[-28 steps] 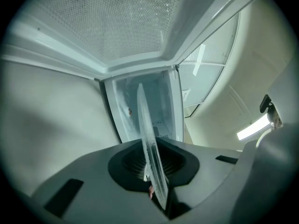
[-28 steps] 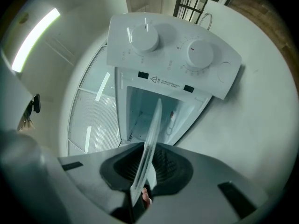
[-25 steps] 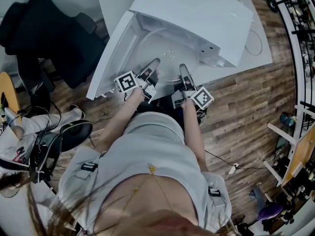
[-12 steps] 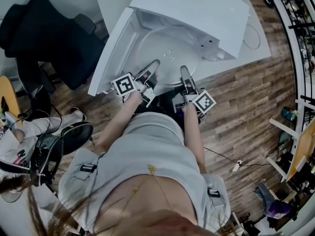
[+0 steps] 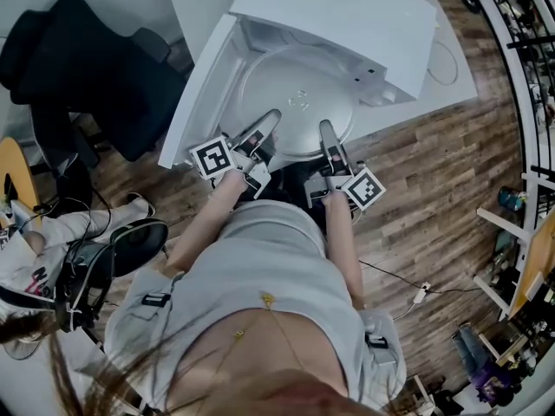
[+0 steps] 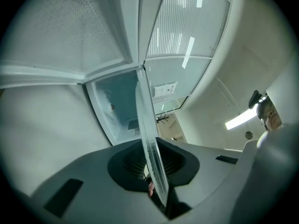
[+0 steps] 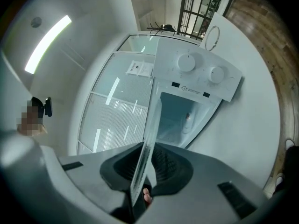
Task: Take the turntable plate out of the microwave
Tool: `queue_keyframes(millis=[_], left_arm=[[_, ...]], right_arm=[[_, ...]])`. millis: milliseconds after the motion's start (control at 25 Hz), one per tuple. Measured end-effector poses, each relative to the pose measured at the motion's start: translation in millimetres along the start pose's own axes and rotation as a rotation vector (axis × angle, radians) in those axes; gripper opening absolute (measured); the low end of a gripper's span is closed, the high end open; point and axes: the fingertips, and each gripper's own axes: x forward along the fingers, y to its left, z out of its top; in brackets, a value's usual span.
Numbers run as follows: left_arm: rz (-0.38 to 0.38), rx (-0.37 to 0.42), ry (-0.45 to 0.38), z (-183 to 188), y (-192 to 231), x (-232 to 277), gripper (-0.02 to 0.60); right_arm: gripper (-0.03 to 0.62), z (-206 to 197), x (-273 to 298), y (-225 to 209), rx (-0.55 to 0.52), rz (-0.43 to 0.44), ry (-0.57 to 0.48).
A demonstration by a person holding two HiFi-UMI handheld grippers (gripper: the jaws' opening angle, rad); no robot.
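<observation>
The round glass turntable plate (image 5: 299, 102) sticks out of the open white microwave (image 5: 347, 16), held level by its near rim. My left gripper (image 5: 267, 121) is shut on the rim's left part and my right gripper (image 5: 328, 133) on its right part. In the left gripper view the plate (image 6: 148, 134) runs edge-on between the jaws of the left gripper (image 6: 159, 190), with the microwave cavity (image 6: 117, 106) behind it. The right gripper view shows the same plate (image 7: 148, 143) pinched in the right gripper (image 7: 140, 195), facing the microwave's control panel (image 7: 198, 76).
The microwave door (image 5: 195, 102) hangs open to the left of the plate. The microwave stands on a white table (image 5: 451, 85). A black chair (image 5: 78, 59) is at the left, metal shelving (image 5: 529, 59) at the right, and cables lie on the wooden floor (image 5: 434, 198).
Both grippers have drawn back toward the person and risen, bringing the plate with them. More of the plate now shows outside the microwave opening.
</observation>
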Motion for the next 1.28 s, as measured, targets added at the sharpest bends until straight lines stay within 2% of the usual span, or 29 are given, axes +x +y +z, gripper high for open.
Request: queue_keyframes(millis=[240, 440, 1040, 1280], left_arm=[[-0.031, 0.011, 0.009, 1.1, -11.1, 2.4, 0.057], [-0.053, 0.054, 0.019, 6.3, -24.4, 5.9, 0.057], [-0.047, 0.083, 0.025, 24.4, -33.1, 42.7, 0.058], [-0.037, 0.073, 0.035, 41.7, -38.1, 76.2, 0.06]], right_arm=[[0.054, 5.6, -0.3, 8.6, -0.008, 0.026, 0.007], [0.054, 12.6, 4.0, 18.7, -0.039, 0.051, 0.019], [0.054, 48.9, 27.7, 16.2, -0.015, 0.065, 0.017], [0.052, 80.8, 48.8, 13.8, -0.008, 0.062, 0.006]])
